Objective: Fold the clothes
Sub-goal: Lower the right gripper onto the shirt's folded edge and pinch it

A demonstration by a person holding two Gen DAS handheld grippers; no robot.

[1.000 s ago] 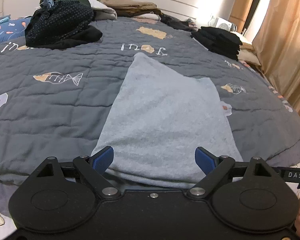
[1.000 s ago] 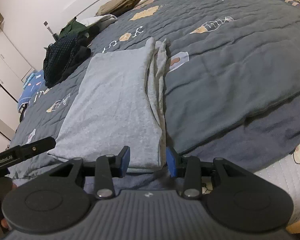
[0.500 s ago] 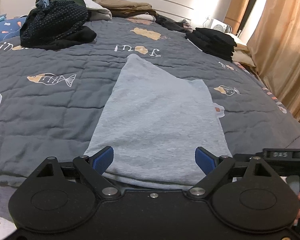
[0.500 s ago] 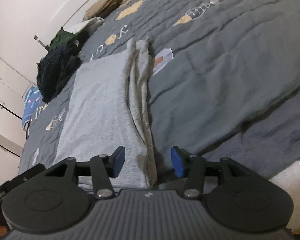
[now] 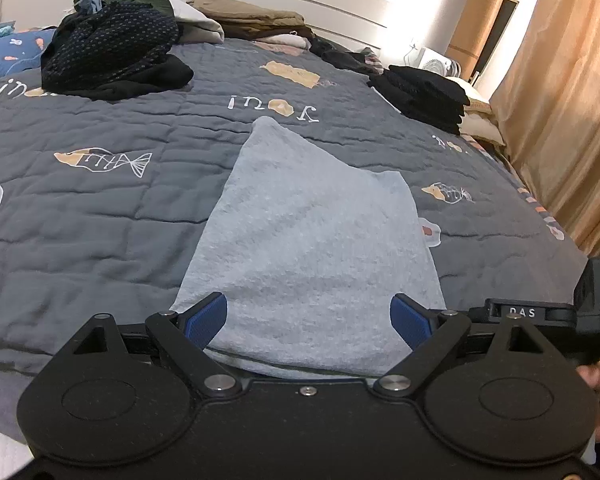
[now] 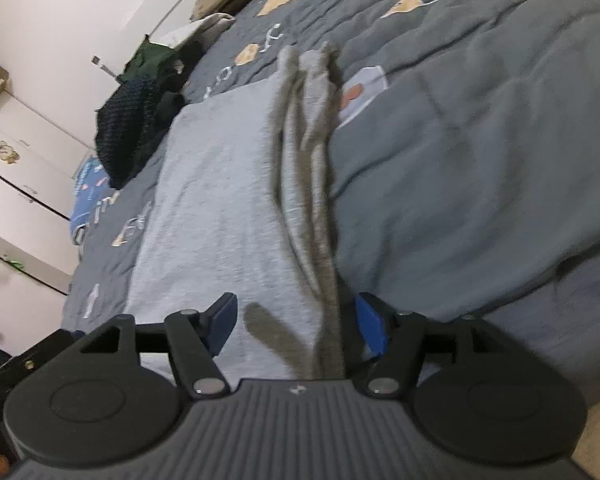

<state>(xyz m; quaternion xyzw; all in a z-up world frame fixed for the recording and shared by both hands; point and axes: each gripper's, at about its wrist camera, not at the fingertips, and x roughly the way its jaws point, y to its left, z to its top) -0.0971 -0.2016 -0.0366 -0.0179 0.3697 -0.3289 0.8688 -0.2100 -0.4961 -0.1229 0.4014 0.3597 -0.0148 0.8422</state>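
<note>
Grey garment (image 5: 312, 240) lies flat, partly folded, centre frame on the quilt (image 5: 100, 208). Left gripper (image 5: 308, 318) and right gripper (image 6: 296, 322) stand with jaws spread, empty, at its near hem. Advice: pinch both corners evenly, keeping layered right edge aligned.

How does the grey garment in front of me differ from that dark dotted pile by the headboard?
The grey garment lies flat and smoothed; the dark dotted pile sits heaped and crumpled. The grey garment is plain and light, the pile navy with small dots. The garment lies at the near bed edge, the pile far off. Both rest on the quilt.
</note>
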